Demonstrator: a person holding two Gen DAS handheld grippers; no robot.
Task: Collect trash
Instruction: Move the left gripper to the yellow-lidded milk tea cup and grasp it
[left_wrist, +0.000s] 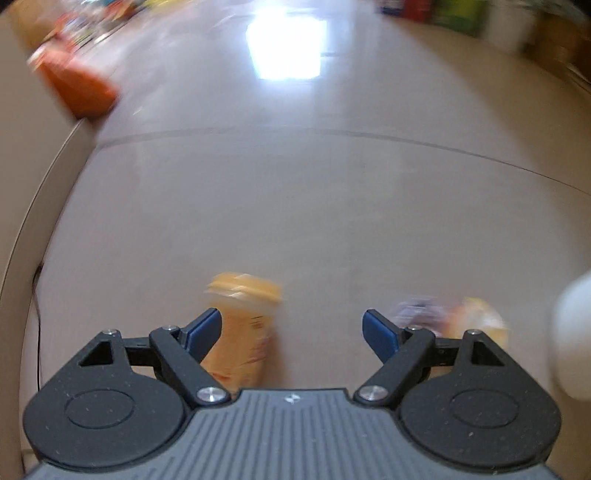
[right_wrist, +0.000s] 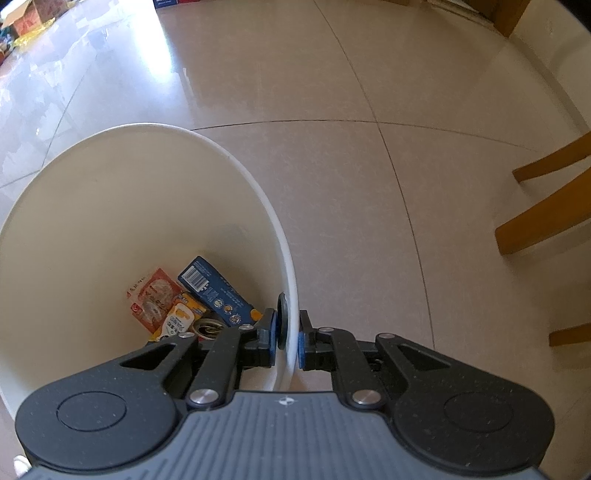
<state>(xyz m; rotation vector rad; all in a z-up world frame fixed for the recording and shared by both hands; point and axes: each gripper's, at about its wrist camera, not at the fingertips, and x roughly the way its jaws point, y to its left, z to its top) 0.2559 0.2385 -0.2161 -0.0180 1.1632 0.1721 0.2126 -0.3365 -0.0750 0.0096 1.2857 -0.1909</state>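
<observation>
In the blurred left wrist view, my left gripper (left_wrist: 291, 332) is open above the tiled floor. An orange cup with a lid (left_wrist: 242, 328) stands on the floor just inside the left fingertip. A crumpled purple and yellow wrapper (left_wrist: 450, 319) lies beyond the right fingertip. In the right wrist view, my right gripper (right_wrist: 287, 339) is shut on the rim of a white bucket (right_wrist: 110, 206). Inside the bucket lie a blue carton (right_wrist: 218, 291), a red packet (right_wrist: 155, 299), a yellow packet (right_wrist: 181, 319) and a can (right_wrist: 208, 326).
An orange container (left_wrist: 79, 86) sits far left by a beige wall edge (left_wrist: 40, 177). A white blurred shape (left_wrist: 574, 332) shows at the right edge of the left wrist view. Wooden chair legs (right_wrist: 546, 214) stand right of the bucket. Boxes (right_wrist: 29, 14) line the far floor.
</observation>
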